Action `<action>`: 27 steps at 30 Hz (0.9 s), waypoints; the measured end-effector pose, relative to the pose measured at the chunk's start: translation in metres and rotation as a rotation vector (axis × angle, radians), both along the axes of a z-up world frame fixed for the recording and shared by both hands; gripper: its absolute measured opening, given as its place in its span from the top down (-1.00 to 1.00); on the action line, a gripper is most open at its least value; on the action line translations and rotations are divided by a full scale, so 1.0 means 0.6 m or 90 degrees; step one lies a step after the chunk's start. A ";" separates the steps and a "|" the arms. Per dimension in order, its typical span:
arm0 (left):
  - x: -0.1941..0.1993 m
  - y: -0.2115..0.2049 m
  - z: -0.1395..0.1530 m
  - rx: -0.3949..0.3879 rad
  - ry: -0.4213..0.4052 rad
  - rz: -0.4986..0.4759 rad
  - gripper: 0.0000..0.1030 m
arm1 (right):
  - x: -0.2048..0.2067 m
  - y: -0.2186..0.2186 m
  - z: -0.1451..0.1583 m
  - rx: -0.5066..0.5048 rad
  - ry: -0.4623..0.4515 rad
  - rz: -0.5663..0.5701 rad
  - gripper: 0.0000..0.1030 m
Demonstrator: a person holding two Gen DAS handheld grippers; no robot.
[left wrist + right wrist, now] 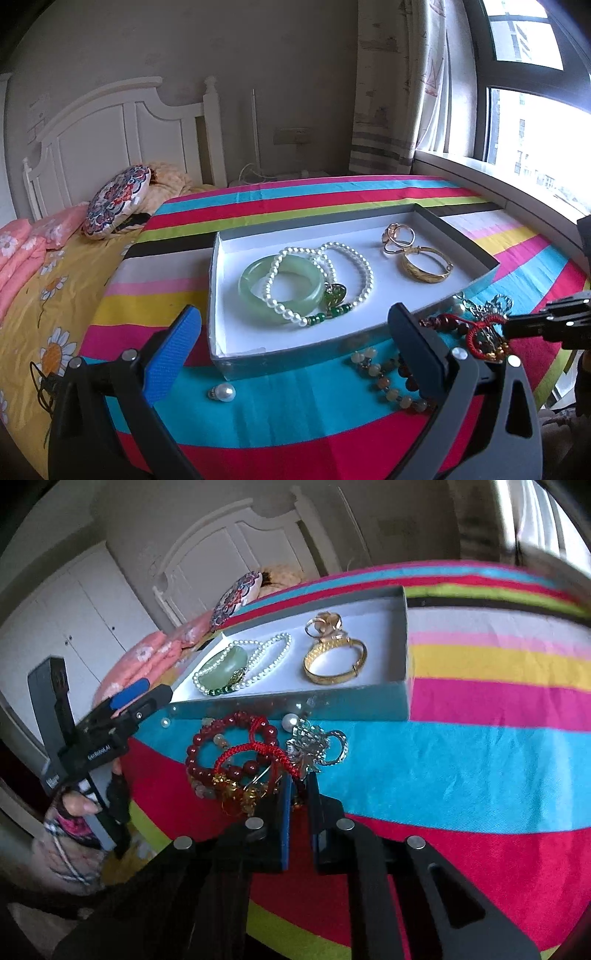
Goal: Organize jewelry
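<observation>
Right gripper (pixel 300 786) nearly closed, pinching the red braided cord bracelet with gold charms (pixel 258 757) at the heap's 6 o'clock edge (thin cord, hence the narrow pinch). Left gripper (pixel 295 354) spread wide, empty, hovering at 6 o'clock of the shallow grey white-lined cardboard box (pixel 458 240). Inside: pale green jade bangle (pixel 251 291) at 9 o'clock, patterned gold bangle (pixel 424 267) at 3 o'clock, sorted by kind.
</observation>
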State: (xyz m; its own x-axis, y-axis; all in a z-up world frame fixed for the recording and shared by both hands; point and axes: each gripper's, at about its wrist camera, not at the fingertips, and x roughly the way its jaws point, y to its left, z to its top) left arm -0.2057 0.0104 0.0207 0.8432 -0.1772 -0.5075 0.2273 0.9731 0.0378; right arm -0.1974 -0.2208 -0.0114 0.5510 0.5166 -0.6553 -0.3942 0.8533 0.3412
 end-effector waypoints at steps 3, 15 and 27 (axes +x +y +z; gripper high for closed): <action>-0.010 -0.011 0.001 0.009 -0.004 -0.012 -0.95 | -0.015 0.003 0.022 -0.018 -0.047 0.001 0.89; -0.034 -0.089 -0.018 0.018 0.053 -0.142 -0.65 | -0.055 -0.001 0.070 -0.053 -0.158 -0.007 0.89; -0.004 -0.110 -0.050 0.053 0.119 -0.188 -0.02 | -0.028 -0.003 0.021 -0.066 -0.072 0.004 0.78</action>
State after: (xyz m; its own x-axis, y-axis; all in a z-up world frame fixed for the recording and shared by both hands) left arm -0.2082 -0.0557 -0.0092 0.6534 -0.3509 -0.6707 0.5082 0.8601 0.0451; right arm -0.2142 -0.2227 0.0015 0.6215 0.4525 -0.6395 -0.4299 0.8794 0.2045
